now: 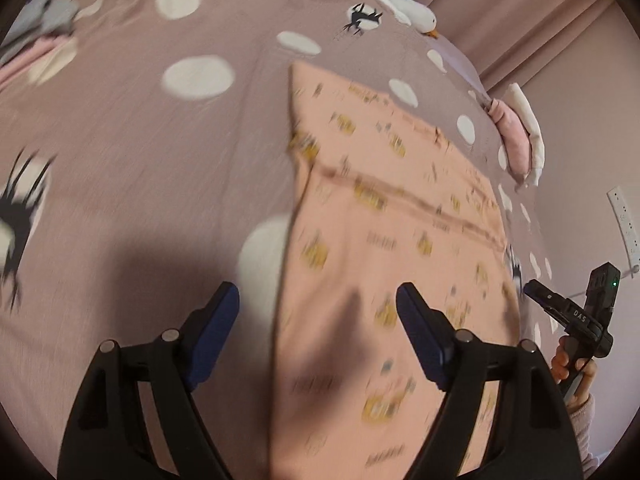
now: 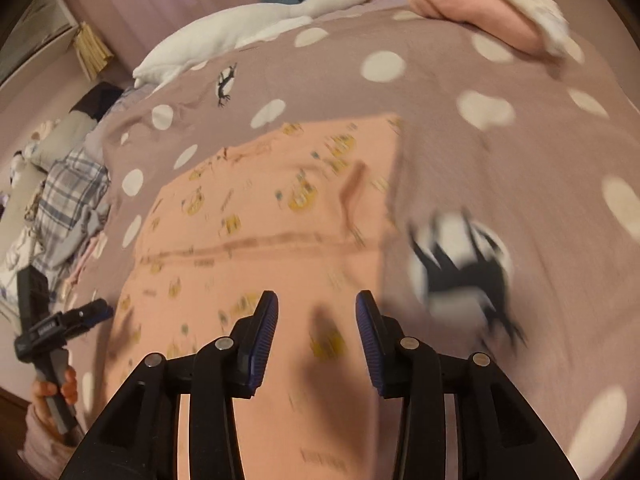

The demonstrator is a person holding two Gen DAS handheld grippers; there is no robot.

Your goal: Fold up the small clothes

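Note:
A peach garment (image 1: 384, 248) with small yellow prints lies flat on the mauve polka-dot bedspread (image 1: 140, 152); it also shows in the right wrist view (image 2: 256, 224). My left gripper (image 1: 318, 300) is open and empty, hovering over the garment's left edge, one finger over the bedspread. My right gripper (image 2: 316, 308) is open and empty above the garment's right part. Each gripper shows in the other's view: the right one (image 1: 576, 312) at the far right, the left one (image 2: 52, 328) at the far left. Both views are motion-blurred.
A white goose plush (image 2: 256, 20) lies at the far side of the bed. A folded pink and white stack (image 2: 492, 12) sits far right. A heap of plaid and grey clothes (image 2: 68, 208) lies at the left. A white power strip (image 1: 624, 220) hangs on the wall.

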